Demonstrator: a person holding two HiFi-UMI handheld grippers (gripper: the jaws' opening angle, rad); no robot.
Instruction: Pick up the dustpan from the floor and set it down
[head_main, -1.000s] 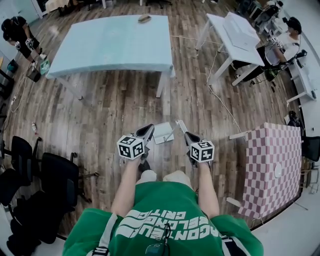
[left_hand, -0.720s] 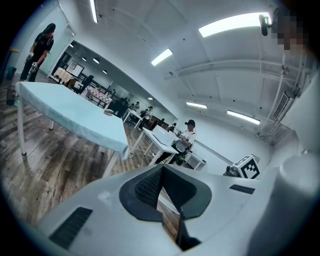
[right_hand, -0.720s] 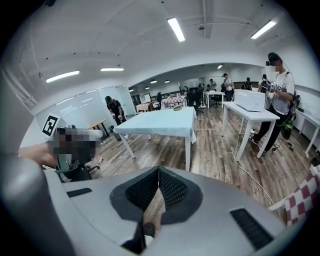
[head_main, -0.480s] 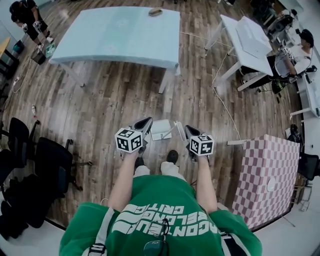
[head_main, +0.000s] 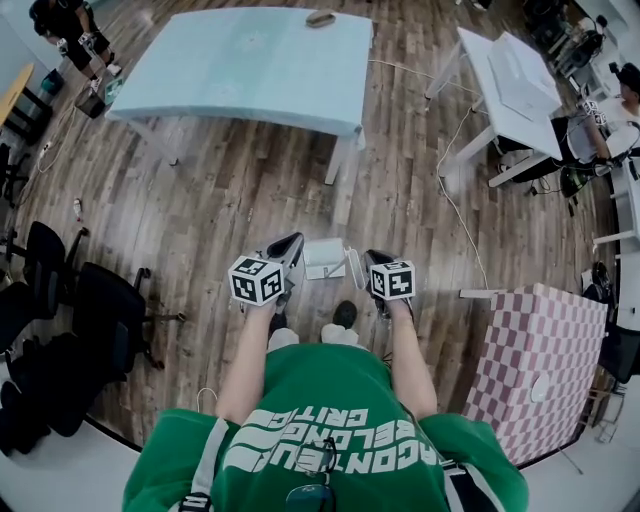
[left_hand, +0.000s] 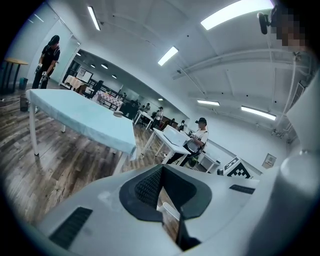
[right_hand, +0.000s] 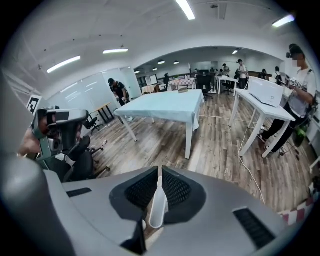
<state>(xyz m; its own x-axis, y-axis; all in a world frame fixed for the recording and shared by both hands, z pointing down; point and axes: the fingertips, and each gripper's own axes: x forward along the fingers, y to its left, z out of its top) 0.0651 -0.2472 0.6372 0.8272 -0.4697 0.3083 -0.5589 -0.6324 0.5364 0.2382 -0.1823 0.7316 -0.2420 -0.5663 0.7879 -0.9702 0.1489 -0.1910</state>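
The white dustpan (head_main: 324, 258) hangs low over the wooden floor between my two grippers in the head view. Its thin handle (right_hand: 158, 202) runs upright between the pads of my right gripper (head_main: 364, 264), which is shut on it. In the right gripper view, the pan itself is hidden below the jaws. My left gripper (head_main: 287, 250) is just left of the pan and apart from it, its jaws a little open with nothing between them. Through that gap in the left gripper view (left_hand: 167, 200) I see floor and a white edge of the dustpan (left_hand: 170, 212).
A light blue table (head_main: 250, 70) stands ahead and a white table (head_main: 510, 80) to the right, with a cable (head_main: 455, 200) on the floor. A pink checked table (head_main: 545, 360) is close on the right and black chairs (head_main: 110, 320) on the left. My shoe (head_main: 343, 313) is under the pan.
Both grippers have moved across the floor. The right one has sunk and drawn nearer the left, still carrying the dustpan by its handle.
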